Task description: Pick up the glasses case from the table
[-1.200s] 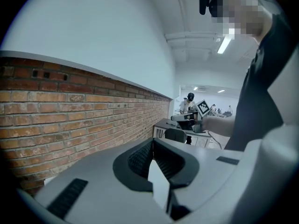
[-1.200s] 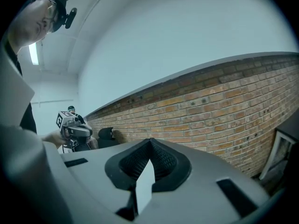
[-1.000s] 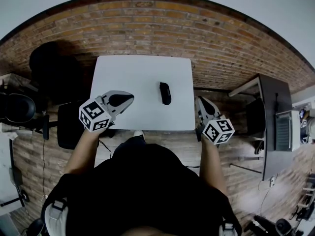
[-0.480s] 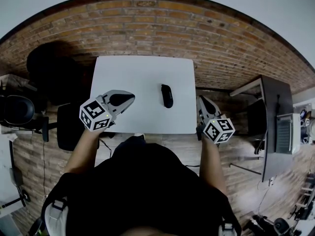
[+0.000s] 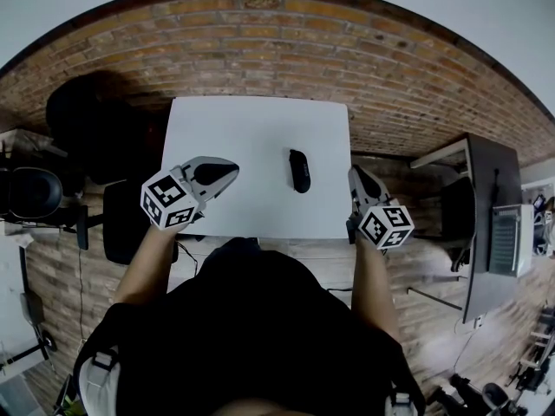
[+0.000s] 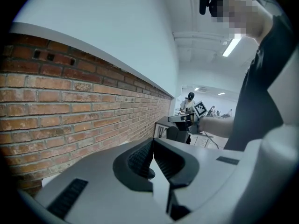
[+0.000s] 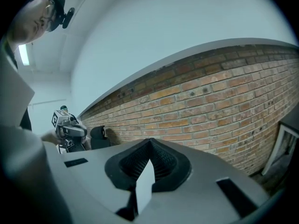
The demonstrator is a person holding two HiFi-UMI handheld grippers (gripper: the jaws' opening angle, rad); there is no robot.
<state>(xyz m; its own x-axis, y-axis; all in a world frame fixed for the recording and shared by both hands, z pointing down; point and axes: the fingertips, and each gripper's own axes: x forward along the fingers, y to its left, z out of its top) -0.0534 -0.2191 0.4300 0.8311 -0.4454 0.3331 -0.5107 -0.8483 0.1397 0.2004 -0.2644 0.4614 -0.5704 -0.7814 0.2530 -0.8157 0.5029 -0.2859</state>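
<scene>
While the case point(image 5: 299, 171) lies on the white bench point(image 5: 243, 128) toward its right edge, left tool point(image 5: 227, 171) above the near-left part, jaws pressed together, empty, right tool point(image 5: 355, 175) just off the right edge, likewise pressed together, both apart from the case

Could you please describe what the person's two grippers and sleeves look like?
Both the left gripper and the right gripper have pale grey, tapering shells with black ribbed pads. Each carries a white cube printed with black square markers. The person wears a black short-sleeved top.
</scene>
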